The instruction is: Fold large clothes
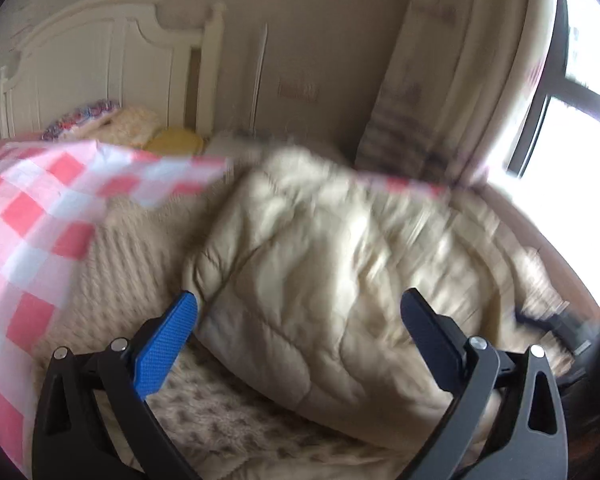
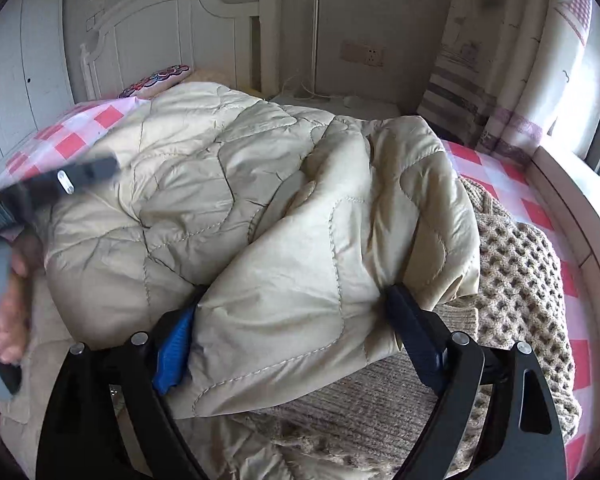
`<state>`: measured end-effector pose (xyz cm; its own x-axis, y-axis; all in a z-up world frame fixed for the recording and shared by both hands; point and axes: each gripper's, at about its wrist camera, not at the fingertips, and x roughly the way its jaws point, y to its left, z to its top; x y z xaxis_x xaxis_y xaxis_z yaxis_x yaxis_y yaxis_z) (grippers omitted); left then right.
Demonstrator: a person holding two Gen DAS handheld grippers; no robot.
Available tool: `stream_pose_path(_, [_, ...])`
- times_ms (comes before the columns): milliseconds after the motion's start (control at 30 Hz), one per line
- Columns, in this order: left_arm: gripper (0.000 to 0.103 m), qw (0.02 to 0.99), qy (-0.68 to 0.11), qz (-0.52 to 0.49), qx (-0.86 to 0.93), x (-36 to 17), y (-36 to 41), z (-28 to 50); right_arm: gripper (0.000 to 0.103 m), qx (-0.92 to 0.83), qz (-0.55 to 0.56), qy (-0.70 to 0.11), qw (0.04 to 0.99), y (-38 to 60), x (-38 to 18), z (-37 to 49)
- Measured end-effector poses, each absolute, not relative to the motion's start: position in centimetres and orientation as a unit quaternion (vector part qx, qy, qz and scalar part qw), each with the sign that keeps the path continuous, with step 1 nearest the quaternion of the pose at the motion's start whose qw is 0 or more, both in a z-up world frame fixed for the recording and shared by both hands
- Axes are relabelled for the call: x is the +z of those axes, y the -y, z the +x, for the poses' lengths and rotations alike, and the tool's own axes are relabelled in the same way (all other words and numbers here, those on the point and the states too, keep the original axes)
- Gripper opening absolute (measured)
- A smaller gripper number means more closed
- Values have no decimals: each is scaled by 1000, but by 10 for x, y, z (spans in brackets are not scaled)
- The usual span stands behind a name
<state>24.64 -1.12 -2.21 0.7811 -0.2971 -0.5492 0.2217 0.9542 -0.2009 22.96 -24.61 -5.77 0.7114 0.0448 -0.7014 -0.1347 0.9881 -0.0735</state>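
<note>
A cream quilted jacket (image 1: 320, 248) lies bunched on a bed over knitted sweaters. It also fills the right wrist view (image 2: 228, 192). My left gripper (image 1: 300, 304) is open, its fingers wide apart on either side of a jacket fold, not squeezing it. The view is blurred. My right gripper (image 2: 292, 300) is open wide with a thick jacket fold (image 2: 284, 292) lying between its fingers. The left gripper's body (image 2: 60, 178) and the hand holding it show at the left of the right wrist view.
A beige knitted sweater (image 2: 520, 264) lies under the jacket. A pink and white checked sheet (image 1: 28, 216) covers the bed. A white headboard (image 2: 172, 28), pillows (image 1: 140, 128), a curtain (image 2: 480, 80) and a bright window (image 1: 572, 120) stand behind.
</note>
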Motion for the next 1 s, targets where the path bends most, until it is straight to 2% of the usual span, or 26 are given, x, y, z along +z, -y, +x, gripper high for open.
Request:
stream_pose_path(100, [101, 945, -282, -83, -143, 4, 9, 251, 86, 47, -62, -373, 925, 246, -56, 229])
stream_pose_path(167, [101, 944, -301, -59, -123, 6, 19, 268, 86, 50, -55, -374, 925, 247, -57, 228])
stream_pose_path(300, [101, 910, -403, 33, -87, -39, 44, 312, 86, 52, -51, -374, 924, 248, -59, 223])
stream_pose_path(367, [101, 905, -414, 37, -86, -54, 43, 315, 86, 60, -40, -375, 924, 253, -61, 222])
stream_pose_path(467, [101, 910, -405, 8, -87, -39, 31, 293, 86, 64, -3, -372, 926, 265, -49, 207])
stream_pose_path(533, [101, 925, -368, -16, -93, -17, 14, 253, 86, 66, 12, -362, 930, 269, -37, 185])
stream_pose_path(667, [101, 939, -325, 33, -106, -6, 0, 177, 86, 92, -3, -346, 934, 269, -28, 131])
stream_pose_path(800, [101, 916, -371, 123, -89, -52, -1, 136, 87, 74, -70, -423, 900, 258, -76, 112])
stream_pose_path(833, [101, 908, -389, 128, -84, -63, -3, 138, 87, 70, -67, -413, 906, 260, -84, 106])
stream_pose_path(867, [101, 900, -410, 130, -78, -77, -6, 139, 87, 67, -58, -398, 913, 261, -82, 98])
stream_pose_path(933, [101, 907, -406, 80, -85, -74, -22, 131, 86, 63, -56, -409, 909, 262, -77, 90])
stream_pose_path(1000, [101, 904, -411, 81, -78, -66, -28, 123, 86, 59, -58, -400, 913, 260, -63, 74])
